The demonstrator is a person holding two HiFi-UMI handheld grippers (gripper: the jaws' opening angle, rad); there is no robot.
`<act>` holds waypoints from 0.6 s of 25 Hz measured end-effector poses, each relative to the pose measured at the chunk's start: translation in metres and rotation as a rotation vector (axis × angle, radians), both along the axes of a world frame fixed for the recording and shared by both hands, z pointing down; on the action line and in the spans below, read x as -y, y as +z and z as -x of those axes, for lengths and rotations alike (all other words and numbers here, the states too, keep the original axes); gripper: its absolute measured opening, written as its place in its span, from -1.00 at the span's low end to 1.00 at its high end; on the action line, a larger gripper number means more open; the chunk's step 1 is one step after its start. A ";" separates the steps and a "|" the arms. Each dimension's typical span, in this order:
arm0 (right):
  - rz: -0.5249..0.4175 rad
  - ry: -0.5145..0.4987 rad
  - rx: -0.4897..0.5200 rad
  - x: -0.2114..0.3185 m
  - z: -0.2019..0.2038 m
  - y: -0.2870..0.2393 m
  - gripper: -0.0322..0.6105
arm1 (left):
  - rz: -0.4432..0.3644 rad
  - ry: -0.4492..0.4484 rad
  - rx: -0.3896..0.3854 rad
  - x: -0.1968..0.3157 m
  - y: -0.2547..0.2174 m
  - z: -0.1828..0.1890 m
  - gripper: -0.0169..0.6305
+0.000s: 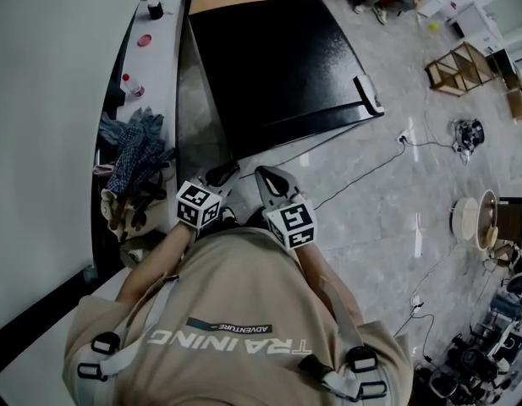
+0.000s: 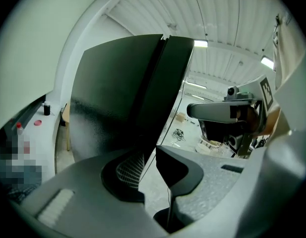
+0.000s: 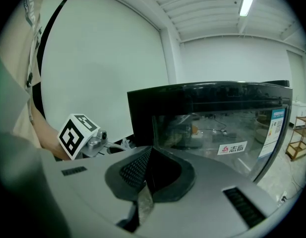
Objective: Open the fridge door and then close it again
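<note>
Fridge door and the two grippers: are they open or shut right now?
Fridge door: closed, flat against the fridge.
Left gripper: jaws a little apart, nothing between them.
Right gripper: jaws together, holding nothing.

L gripper [image 2: 150, 156] jaws slightly apart, empty; black fridge [image 2: 120, 88] just ahead.

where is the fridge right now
In the head view the black fridge stands at upper centre, straight ahead of the person. The white counter runs along its left side, and the left gripper and right gripper sit just short of it.
</note>
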State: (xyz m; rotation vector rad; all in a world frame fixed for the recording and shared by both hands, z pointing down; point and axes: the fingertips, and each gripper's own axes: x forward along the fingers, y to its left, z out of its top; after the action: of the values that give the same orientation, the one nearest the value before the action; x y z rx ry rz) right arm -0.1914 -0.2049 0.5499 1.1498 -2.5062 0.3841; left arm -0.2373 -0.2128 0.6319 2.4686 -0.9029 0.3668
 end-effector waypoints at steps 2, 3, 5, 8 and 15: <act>-0.004 -0.012 0.002 0.001 0.004 0.000 -0.91 | 0.007 -0.001 0.001 0.000 0.001 0.000 -0.76; -0.008 -0.016 0.003 0.001 0.006 0.000 -0.91 | 0.006 0.003 0.005 0.000 0.002 0.000 -0.76; -0.014 -0.019 0.002 0.001 0.008 -0.002 -0.91 | -0.001 0.021 0.015 -0.001 0.002 0.000 -0.76; -0.015 -0.011 -0.004 -0.001 0.008 -0.002 -0.91 | -0.042 0.055 0.059 -0.001 0.002 0.000 -0.77; 0.002 0.018 -0.016 -0.009 0.000 0.004 -0.91 | -0.060 0.051 0.078 0.000 0.003 0.000 -0.79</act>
State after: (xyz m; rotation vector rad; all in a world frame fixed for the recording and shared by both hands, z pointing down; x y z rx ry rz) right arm -0.1912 -0.1960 0.5535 1.1712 -2.4831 0.3806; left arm -0.2378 -0.2131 0.6352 2.5519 -0.8959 0.4626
